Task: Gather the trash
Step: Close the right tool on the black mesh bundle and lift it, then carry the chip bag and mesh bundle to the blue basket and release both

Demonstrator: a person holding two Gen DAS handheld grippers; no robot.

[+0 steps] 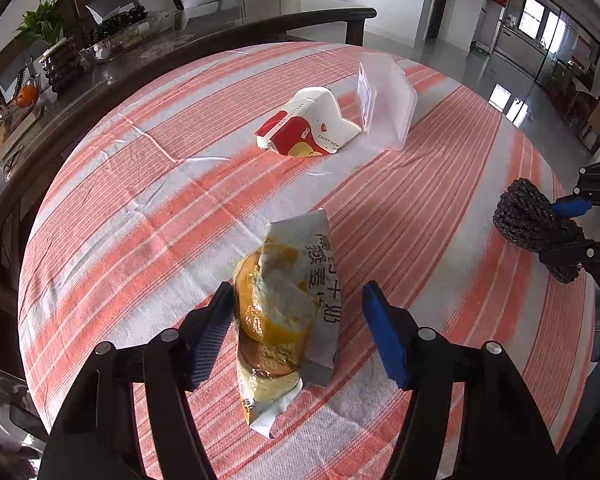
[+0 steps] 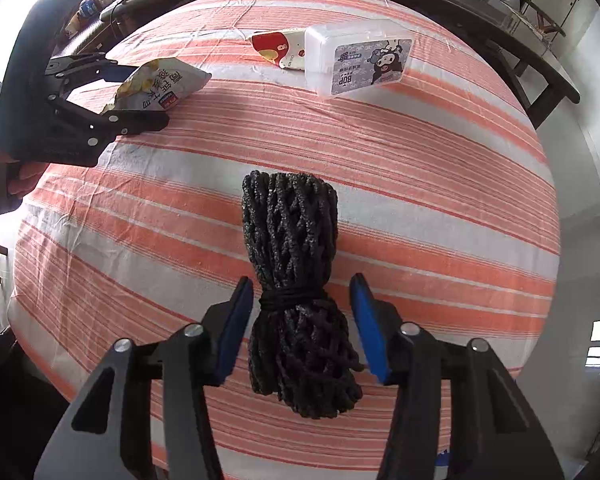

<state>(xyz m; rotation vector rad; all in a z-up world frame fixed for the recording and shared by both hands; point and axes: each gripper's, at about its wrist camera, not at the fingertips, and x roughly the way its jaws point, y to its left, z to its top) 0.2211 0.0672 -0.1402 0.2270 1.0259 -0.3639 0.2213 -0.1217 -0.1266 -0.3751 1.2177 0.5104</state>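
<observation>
Snack wrapper lies crumpled on the striped cloth of the table, right between my left gripper fingers. The left pad looks like it touches the wrapper and the right pad stands clear, so nothing's clamped.

My right gripper straddles the tied waist of the black foam net. Both pads have a gap to it, so it's loose too.

Farther out, the red and white carton lies touching the clear plastic box, well apart from both grippers.

Lots of bare cloth between the items. The table's far edge sits just past the box, with a dark wooden table behind it. I can't read most of the wrapper print.
</observation>
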